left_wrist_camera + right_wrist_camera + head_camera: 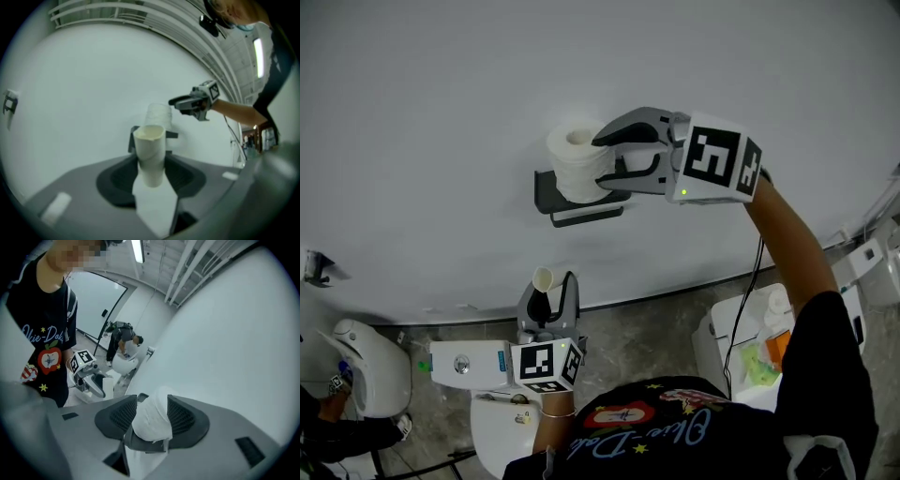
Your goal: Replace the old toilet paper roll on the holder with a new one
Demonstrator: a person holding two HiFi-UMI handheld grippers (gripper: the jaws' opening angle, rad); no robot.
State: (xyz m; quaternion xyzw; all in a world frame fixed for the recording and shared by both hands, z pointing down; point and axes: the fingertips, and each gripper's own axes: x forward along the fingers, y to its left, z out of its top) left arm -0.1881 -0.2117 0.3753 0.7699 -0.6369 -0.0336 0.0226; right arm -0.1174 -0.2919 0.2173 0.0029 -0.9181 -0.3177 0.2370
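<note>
A full white toilet paper roll point(574, 161) sits on the black wall holder point(546, 192). My right gripper point(602, 161) reaches in from the right, one finger above the roll and one below. In the right gripper view the roll point(150, 423) fills the gap between the open jaws of my right gripper point(151, 416). Lower down, my left gripper point(551, 286) is shut on an empty cardboard tube point(542, 278) that stands upright. In the left gripper view this tube point(150, 157) rises between the pads, a scrap of white paper hanging from it, with the holder point(133, 140) behind.
A white toilet cistern point(464, 364) and bowl point(502, 431) stand below the left gripper. At far left is another toilet point(366, 366), where a person point(123, 336) bends over. A white box point(741, 337) with small items stands at the right, by the grey wall point(441, 112).
</note>
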